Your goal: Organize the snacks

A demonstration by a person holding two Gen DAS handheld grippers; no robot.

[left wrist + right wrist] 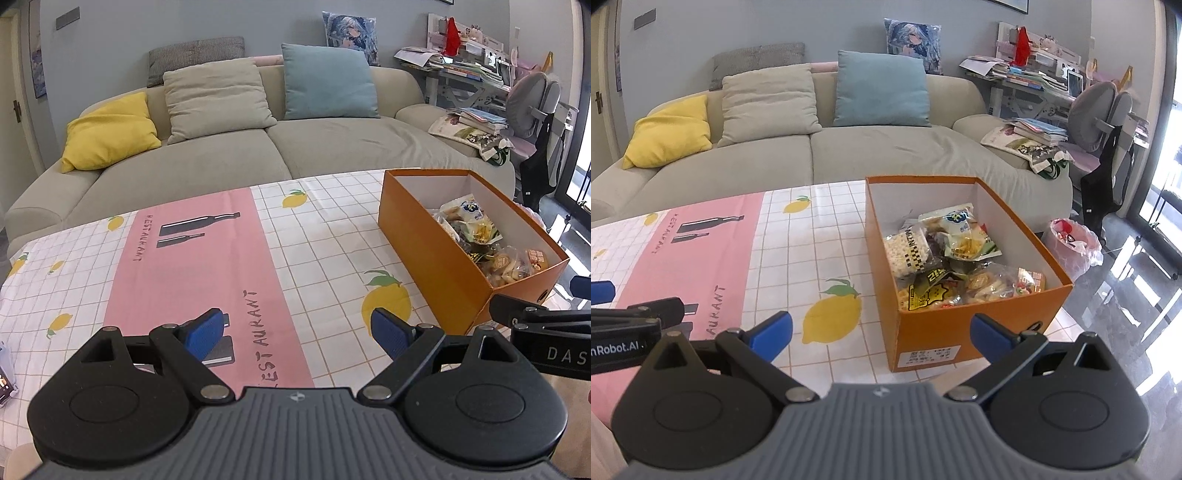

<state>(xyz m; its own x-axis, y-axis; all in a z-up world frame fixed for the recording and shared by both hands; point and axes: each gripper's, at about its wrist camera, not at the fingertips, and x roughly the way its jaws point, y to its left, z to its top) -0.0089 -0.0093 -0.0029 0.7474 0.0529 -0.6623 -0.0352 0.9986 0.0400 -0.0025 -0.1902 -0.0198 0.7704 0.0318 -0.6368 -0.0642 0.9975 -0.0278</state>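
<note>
An orange cardboard box (934,334) stands on the table's right side, holding several snack packets (960,258). In the left wrist view the same box (424,236) lies to the right, its snack packets (484,243) piled at the near end. My left gripper (297,332) is open over the pink cloth strip, nothing between its blue fingers (205,332). My right gripper (882,336) is open too, hovering just in front of the box's near wall, empty. The right gripper's side (535,325) shows at the left view's right edge.
A lemon-print tablecloth (325,240) with a pink strip covers the table. A beige sofa (868,147) with cushions runs behind it. A bin with a pink bag (1075,243) stands on the floor right of the table. A small packet (5,373) lies at the table's left edge.
</note>
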